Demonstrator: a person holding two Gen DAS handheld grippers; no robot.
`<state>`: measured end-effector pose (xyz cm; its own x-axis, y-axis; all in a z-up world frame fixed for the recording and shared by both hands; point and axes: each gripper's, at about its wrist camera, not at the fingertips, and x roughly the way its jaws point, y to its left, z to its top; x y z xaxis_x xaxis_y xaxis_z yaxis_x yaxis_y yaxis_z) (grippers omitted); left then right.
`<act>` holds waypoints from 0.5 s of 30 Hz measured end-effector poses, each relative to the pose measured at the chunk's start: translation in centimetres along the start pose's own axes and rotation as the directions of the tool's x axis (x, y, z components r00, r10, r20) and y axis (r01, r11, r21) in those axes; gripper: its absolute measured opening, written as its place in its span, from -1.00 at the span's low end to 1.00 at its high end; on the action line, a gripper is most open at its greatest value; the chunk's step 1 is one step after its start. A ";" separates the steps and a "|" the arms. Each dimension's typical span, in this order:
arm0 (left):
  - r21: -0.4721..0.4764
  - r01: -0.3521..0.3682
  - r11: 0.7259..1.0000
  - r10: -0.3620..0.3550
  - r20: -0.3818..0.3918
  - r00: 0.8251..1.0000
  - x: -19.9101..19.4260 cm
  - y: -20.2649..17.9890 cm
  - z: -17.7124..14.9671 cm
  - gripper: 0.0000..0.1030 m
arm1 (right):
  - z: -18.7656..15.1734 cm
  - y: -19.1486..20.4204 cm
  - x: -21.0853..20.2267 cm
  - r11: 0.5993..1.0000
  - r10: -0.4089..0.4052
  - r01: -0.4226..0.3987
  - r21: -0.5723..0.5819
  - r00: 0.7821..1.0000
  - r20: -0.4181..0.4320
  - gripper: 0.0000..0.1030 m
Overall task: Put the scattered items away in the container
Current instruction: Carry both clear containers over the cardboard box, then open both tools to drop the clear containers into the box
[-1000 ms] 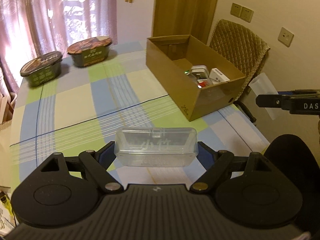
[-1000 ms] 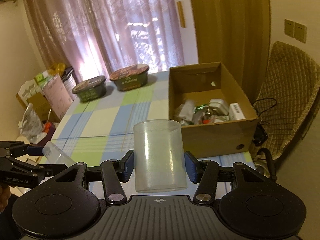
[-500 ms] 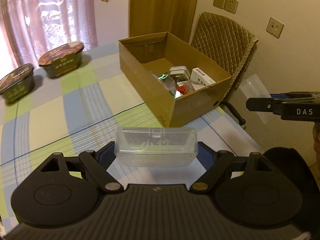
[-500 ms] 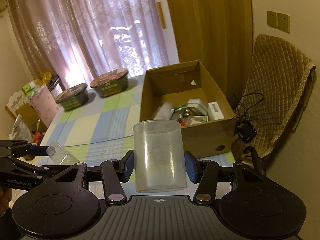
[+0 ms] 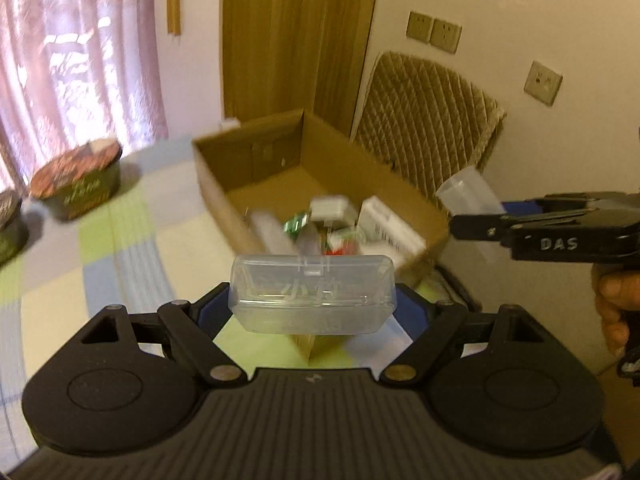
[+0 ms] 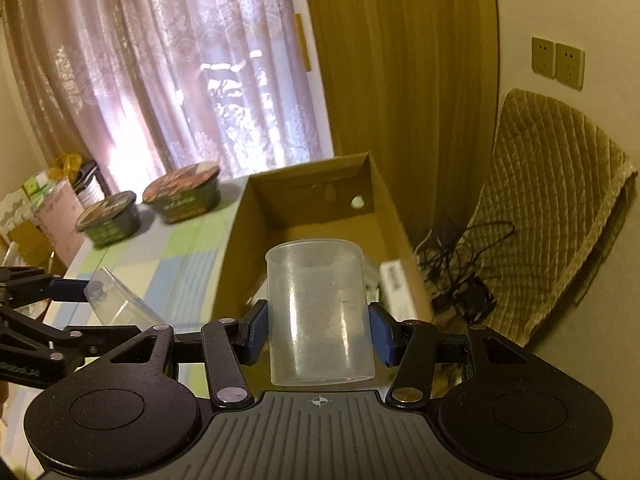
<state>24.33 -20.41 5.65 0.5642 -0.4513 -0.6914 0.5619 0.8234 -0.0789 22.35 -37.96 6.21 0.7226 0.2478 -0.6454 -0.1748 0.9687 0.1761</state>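
The right hand-held gripper [image 5: 460, 226] carries the white letters "DAS" on its side, seen from the left wrist view. Faint characters are moulded into the lid of the clear case [image 5: 313, 288], too dim to read. The dark noodle bowls [image 6: 182, 193] have printed lids whose text is too blurred to make out.

The left hand-held gripper [image 5: 313, 308] is clamped on the case, whose long axis runs crosswise between the blue pads [image 5: 210, 312], latch edge facing away. It hangs above the near corner of the cardboard box [image 5: 420, 216].

The right hand-held gripper [image 6: 318, 330] grasps a frosted plastic cup [image 6: 318, 312] that stands upright, mouth up, pads pressed against its sides, over the near end of the box [image 6: 240, 248]. In the box lie a white carton [image 5: 390, 228] and small green, red and white packets, blurred.

The tabletop [image 5: 120, 248] wears a cloth checked in blue, green and cream. Behind are pink lace curtains [image 6: 160, 80], a wooden door [image 5: 296, 40], wall sockets [image 6: 558, 62] and a quilted chair [image 6: 552, 208] with cables beside it.
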 end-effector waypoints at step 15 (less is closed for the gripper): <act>0.119 0.025 0.993 -0.030 0.037 0.999 7.9 -0.1 2.9 0.95 | 3.8 -3.6 5.4 0.999 -0.018 0.019 0.038 0.999 -0.029 0.07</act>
<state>30.46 -25.07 2.31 0.5692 -0.4879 -0.6618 0.6438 0.7651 -0.0104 29.45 -40.18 4.92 0.7057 0.2307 -0.6699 -0.1353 0.9720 0.1922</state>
